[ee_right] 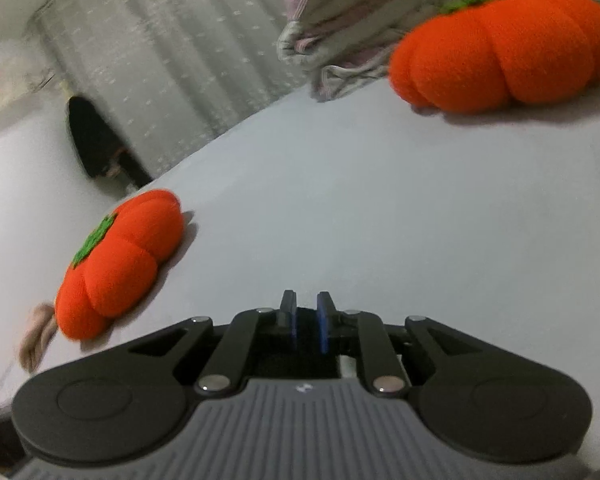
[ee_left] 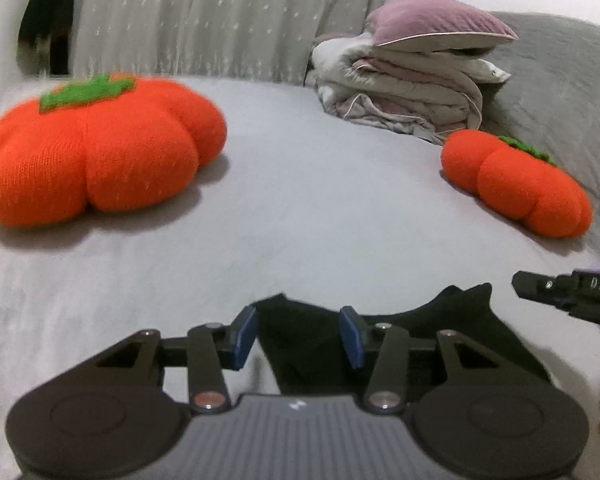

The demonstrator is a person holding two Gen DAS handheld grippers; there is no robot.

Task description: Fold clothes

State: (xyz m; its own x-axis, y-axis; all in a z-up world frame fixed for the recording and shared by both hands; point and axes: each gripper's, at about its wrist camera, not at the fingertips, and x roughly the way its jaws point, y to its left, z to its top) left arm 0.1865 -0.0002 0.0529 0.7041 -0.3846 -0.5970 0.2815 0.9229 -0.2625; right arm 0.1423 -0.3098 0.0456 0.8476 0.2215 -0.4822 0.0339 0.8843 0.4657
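A black garment (ee_left: 420, 340) lies on the grey bed sheet (ee_left: 320, 208) at the near edge, under my left gripper (ee_left: 298, 336). The left gripper is open, its blue pads on either side of the garment's left corner, not closed on it. The tip of my right gripper (ee_left: 560, 292) shows at the right edge of the left wrist view, just past the garment's right end. In the right wrist view my right gripper (ee_right: 305, 326) has its blue pads nearly together with a thin gap; dark fabric (ee_right: 296, 364) shows below them, and I cannot tell if it is pinched.
Two orange pumpkin cushions lie on the bed, one at the left (ee_left: 96, 148) and one at the right (ee_left: 516, 188). A stack of folded bedding (ee_left: 404, 84) with a purple pillow (ee_left: 436, 20) sits at the back. A grey curtain (ee_left: 220, 20) hangs behind the bed.
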